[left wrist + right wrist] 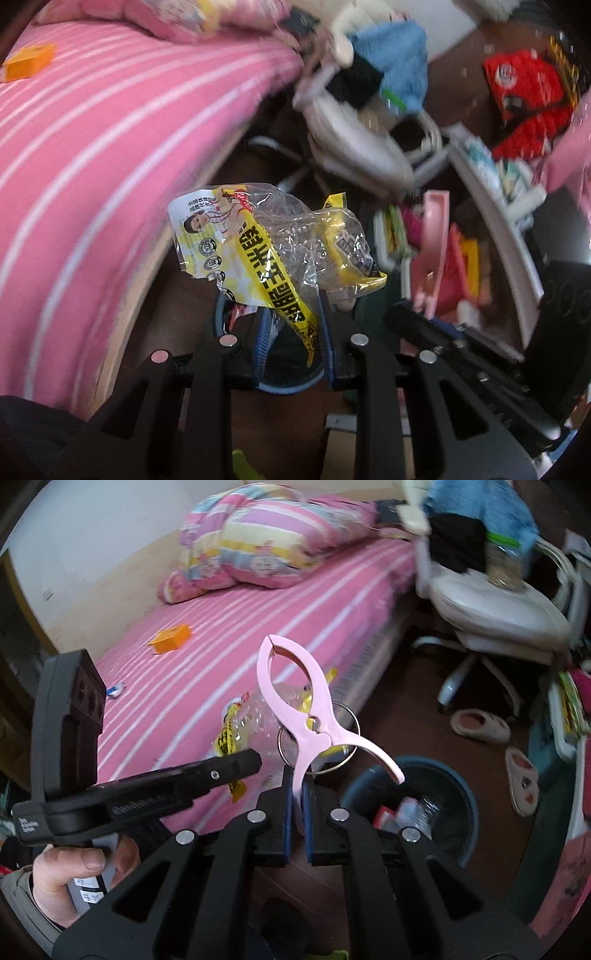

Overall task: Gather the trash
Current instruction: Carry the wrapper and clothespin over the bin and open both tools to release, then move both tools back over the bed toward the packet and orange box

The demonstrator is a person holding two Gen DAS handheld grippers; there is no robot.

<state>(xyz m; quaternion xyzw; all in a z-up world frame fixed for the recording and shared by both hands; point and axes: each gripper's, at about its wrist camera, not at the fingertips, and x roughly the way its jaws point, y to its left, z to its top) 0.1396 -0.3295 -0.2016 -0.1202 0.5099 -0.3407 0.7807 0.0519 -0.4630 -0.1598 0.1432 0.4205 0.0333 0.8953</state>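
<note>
My left gripper is shut on a crumpled yellow and clear snack wrapper, held in the air above a dark blue trash bin. My right gripper is shut on one handle of a big pink clothes peg, held upright beside the bed. The wrapper and the left gripper also show in the right wrist view, left of the peg. The bin stands on the floor at lower right with some trash inside.
A bed with a pink striped sheet carries an orange box, a small wrapper and a folded quilt. A white chair piled with clothes and two slippers stand on the brown floor.
</note>
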